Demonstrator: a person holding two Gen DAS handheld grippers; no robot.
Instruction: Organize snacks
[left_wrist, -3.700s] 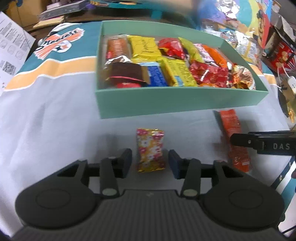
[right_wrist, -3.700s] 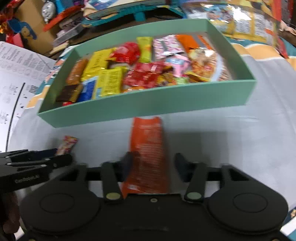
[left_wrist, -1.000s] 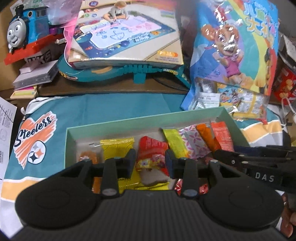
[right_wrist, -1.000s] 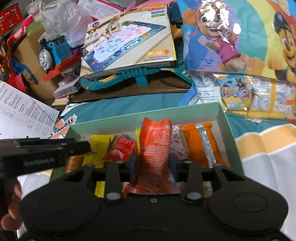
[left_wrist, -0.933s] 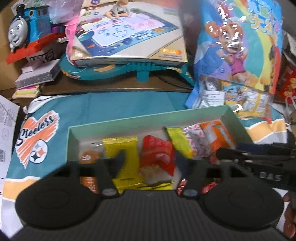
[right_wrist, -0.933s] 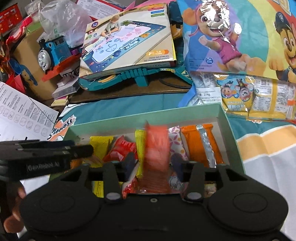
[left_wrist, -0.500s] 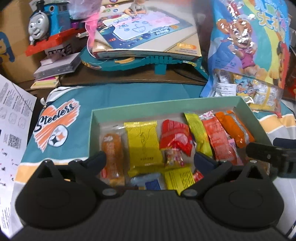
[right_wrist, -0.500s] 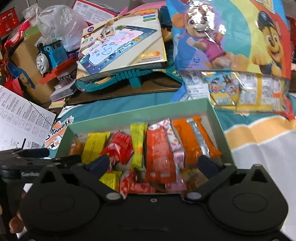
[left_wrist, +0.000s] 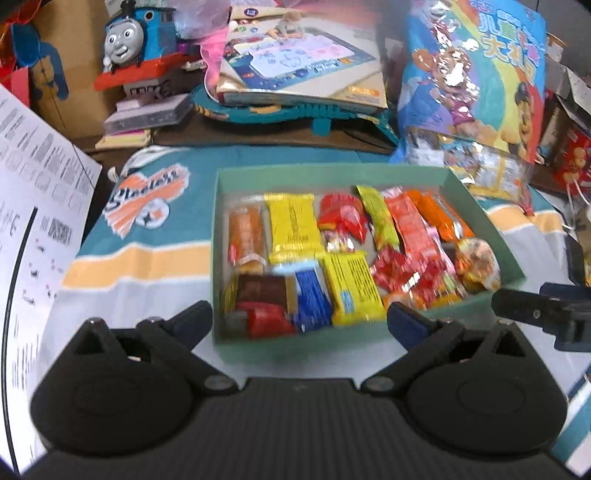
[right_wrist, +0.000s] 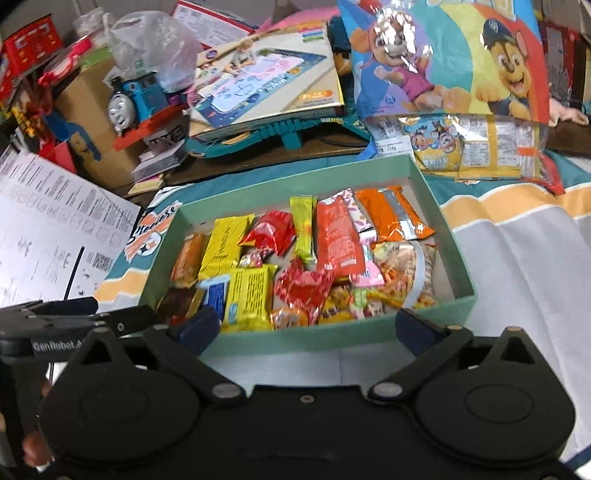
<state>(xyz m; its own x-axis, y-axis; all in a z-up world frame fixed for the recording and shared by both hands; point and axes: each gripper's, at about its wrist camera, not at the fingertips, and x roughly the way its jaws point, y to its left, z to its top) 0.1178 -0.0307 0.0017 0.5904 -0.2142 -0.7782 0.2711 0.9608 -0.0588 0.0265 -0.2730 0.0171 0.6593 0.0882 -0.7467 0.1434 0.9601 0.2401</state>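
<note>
Two hand-held grippers, left (left_wrist: 299, 321) and right (right_wrist: 306, 328), hang wide open and empty; the snack box (left_wrist: 369, 347) lies at twelve o'clock, long axis crosswise.

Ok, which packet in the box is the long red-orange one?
Find the green box on the cloth. In its far half, right of centre, the red-orange packet lies lengthwise, between a lime stick and two orange bars; it alone is flat with white print.
</note>
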